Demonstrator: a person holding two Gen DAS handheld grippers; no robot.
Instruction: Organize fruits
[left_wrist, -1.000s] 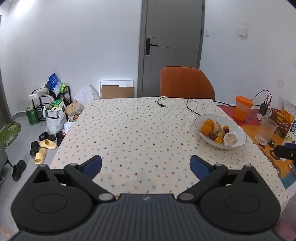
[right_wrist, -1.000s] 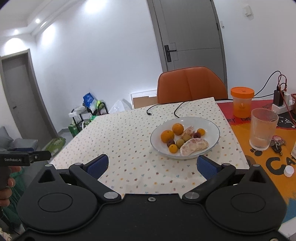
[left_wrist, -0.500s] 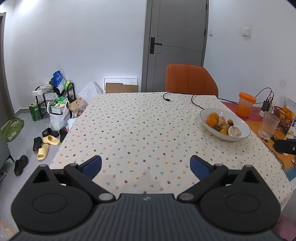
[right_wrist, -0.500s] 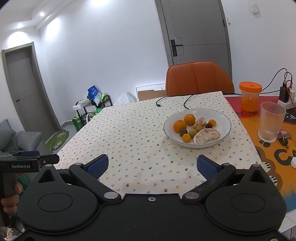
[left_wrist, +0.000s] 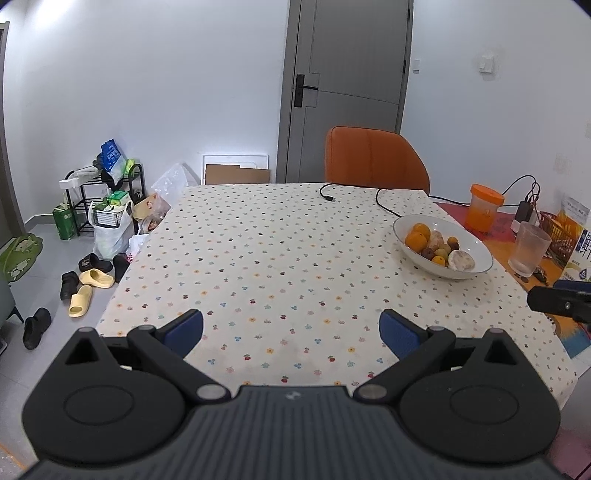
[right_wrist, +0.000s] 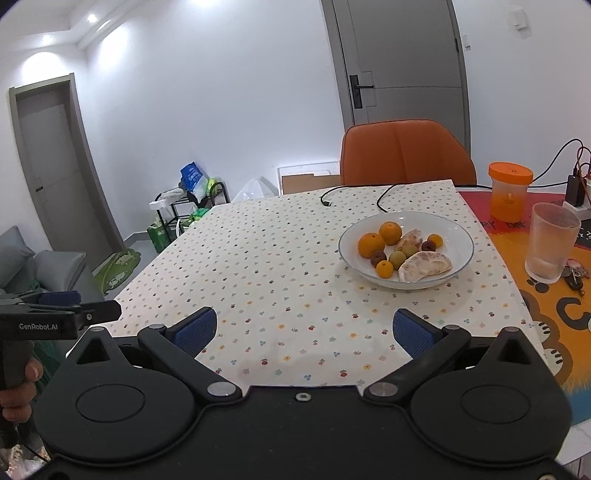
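Fingers of left gripper (left_wrist: 291, 328) and right gripper (right_wrist: 306, 332): spread wide, empty, drawn back from counter (right_wrist: 280, 266); fruits (right_wrist: 402, 251) all in bowl (right_wrist: 458, 229).

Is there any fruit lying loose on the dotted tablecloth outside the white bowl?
No, every fruit sits inside the white bowl; the tablecloth carries none.

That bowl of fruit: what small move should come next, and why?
Hard to say. All the fruit already lies in the white bowl, none on the tablecloth. Both hand-held grippers, left and right, hang open and empty near the table's edge. That fits sorting about to begin or just finished, so I'd hold off.
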